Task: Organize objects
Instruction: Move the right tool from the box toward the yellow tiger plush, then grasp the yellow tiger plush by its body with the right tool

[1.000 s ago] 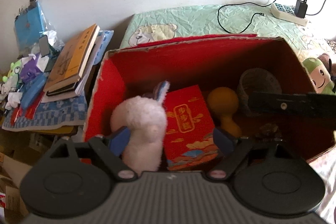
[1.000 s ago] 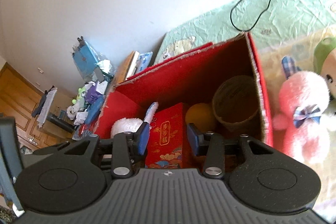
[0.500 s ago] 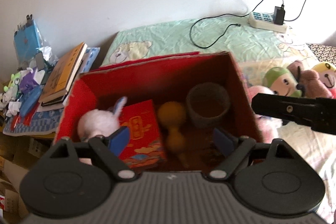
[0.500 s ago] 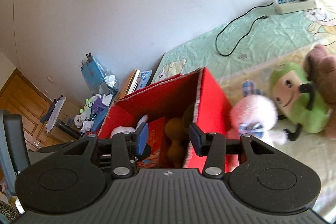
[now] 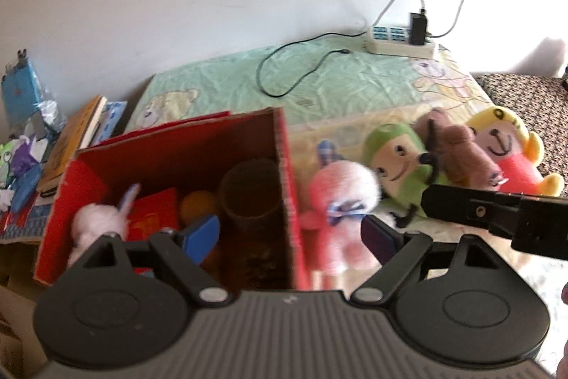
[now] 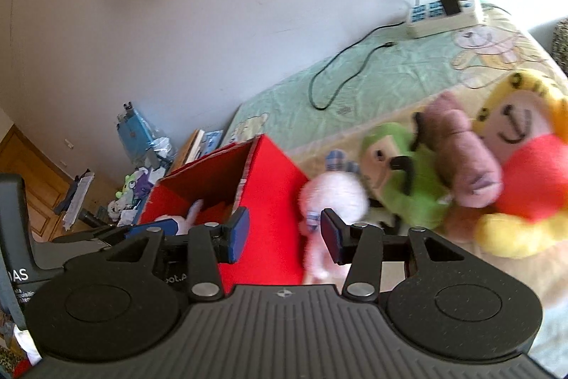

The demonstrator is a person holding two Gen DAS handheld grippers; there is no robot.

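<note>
A red cardboard box stands on the bed and holds a white plush rabbit, a red packet, an orange gourd and a woven basket. Right of the box lie a pink plush bunny, a green plush, a brown plush and a yellow-red plush. My left gripper is open and empty above the box's right wall. My right gripper is open and empty, in front of the box and the pink bunny.
A power strip with a charger and a black cable lies on the green bedsheet by the wall. Books and small clutter are stacked left of the box. A wooden door is at far left.
Both grippers have pulled up and swung right, away from the box interior. The row of plush toys right of the box has come into view. Both stay open.
</note>
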